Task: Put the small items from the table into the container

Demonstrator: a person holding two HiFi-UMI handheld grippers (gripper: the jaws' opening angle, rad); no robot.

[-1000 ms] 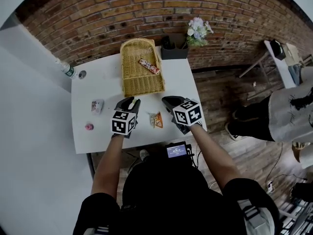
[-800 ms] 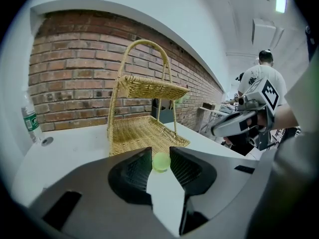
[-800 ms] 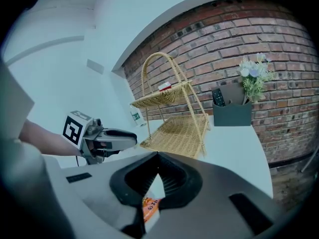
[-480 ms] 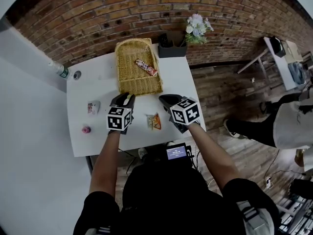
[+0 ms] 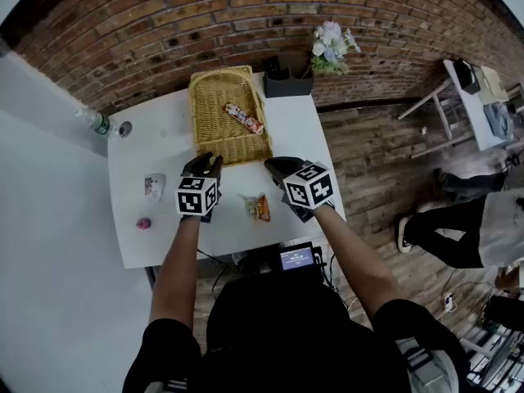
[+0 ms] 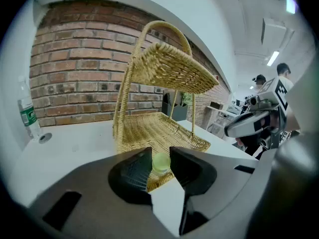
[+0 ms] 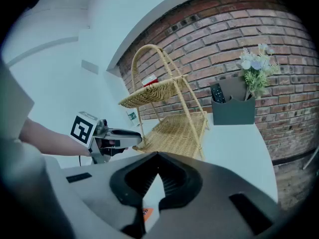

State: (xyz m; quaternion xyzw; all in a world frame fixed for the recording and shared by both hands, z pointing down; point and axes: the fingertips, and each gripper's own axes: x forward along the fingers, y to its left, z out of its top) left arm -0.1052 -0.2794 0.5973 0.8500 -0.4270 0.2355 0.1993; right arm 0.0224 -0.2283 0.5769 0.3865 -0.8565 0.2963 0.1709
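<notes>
A person seen from above stands at a white table [image 5: 164, 150] in front of a brick wall, with a two-jaw gripper in each hand. At the far side of the table stands a two-tier wicker basket [image 5: 214, 105]. A wrapped snack bar [image 5: 244, 119] lies on its upper tier.

The left gripper [image 5: 208, 162] points at the near edge of the basket. Its jaws are clamped on a small pale green round item [image 6: 160, 163], which sits between the two pads just in front of the lower tier's rim. What the item is cannot be told.

The right gripper [image 5: 273, 165] is to the right of the left one, over bare table just beside the basket's near right corner. Its jaws are closed tip to tip, with nothing between them.

An orange snack packet [image 5: 259, 207] lies on the table between the two hands, nearer the person. Further left lie a small pale packet [image 5: 153, 186] and a small pink item [image 5: 143, 223], apart from each other.

A water bottle [image 5: 94, 122] stands at the far left corner. Behind the basket is a dark organiser box [image 5: 286, 83] with pale flowers [image 5: 332, 43] beside it.
</notes>
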